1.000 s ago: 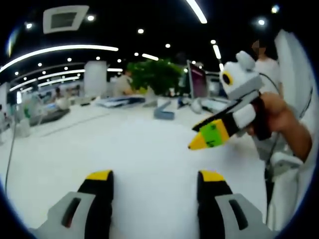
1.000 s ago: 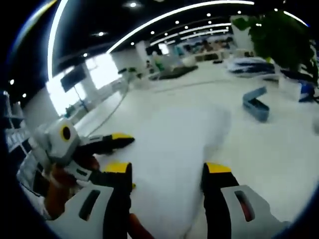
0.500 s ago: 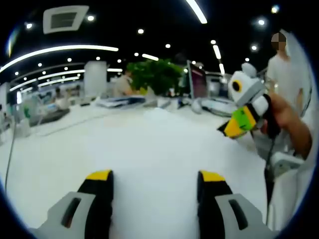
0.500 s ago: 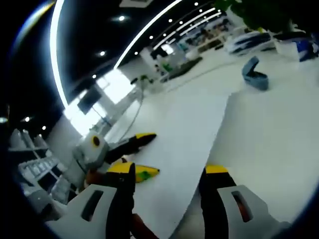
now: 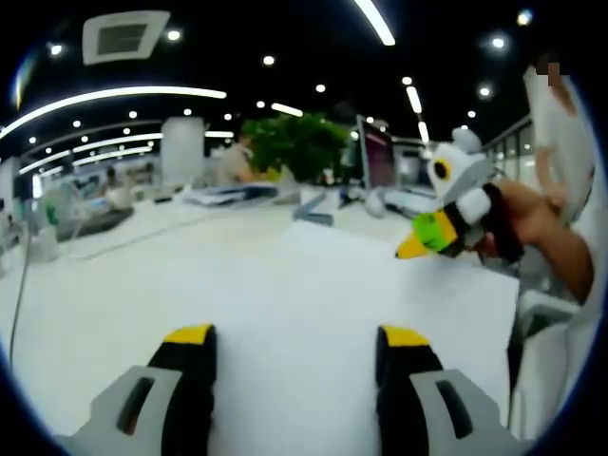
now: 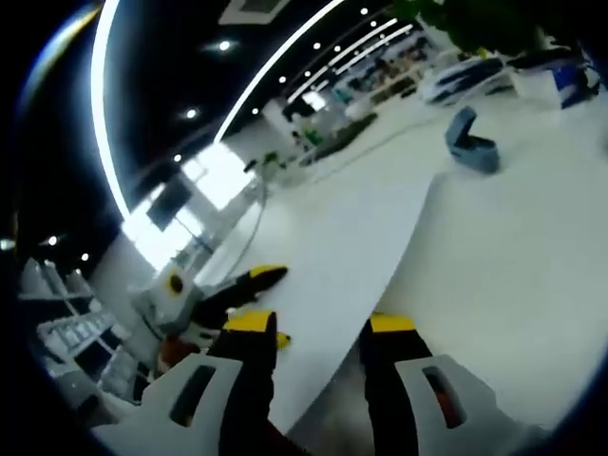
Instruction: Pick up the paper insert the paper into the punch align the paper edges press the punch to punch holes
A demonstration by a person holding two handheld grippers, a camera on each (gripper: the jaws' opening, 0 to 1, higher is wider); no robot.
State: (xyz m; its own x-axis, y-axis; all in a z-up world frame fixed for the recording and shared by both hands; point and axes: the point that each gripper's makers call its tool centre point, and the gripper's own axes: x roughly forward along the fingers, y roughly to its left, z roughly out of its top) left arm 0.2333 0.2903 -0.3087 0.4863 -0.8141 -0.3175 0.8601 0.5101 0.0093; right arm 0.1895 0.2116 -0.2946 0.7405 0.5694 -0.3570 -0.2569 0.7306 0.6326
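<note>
The white table (image 6: 532,275) carries the paper (image 6: 332,256), its long axis running away toward the blue punch (image 6: 472,147) standing well beyond its far corner. The right gripper (image 6: 318,328) seemingly pinches the sheet's near edge; the left gripper (image 5: 296,337) stands spread over it.

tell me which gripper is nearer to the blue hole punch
Right, as far as the views show. The right gripper sits at the paper's near edge, facing the punch. The left gripper sits farther back, off to its side.
</note>
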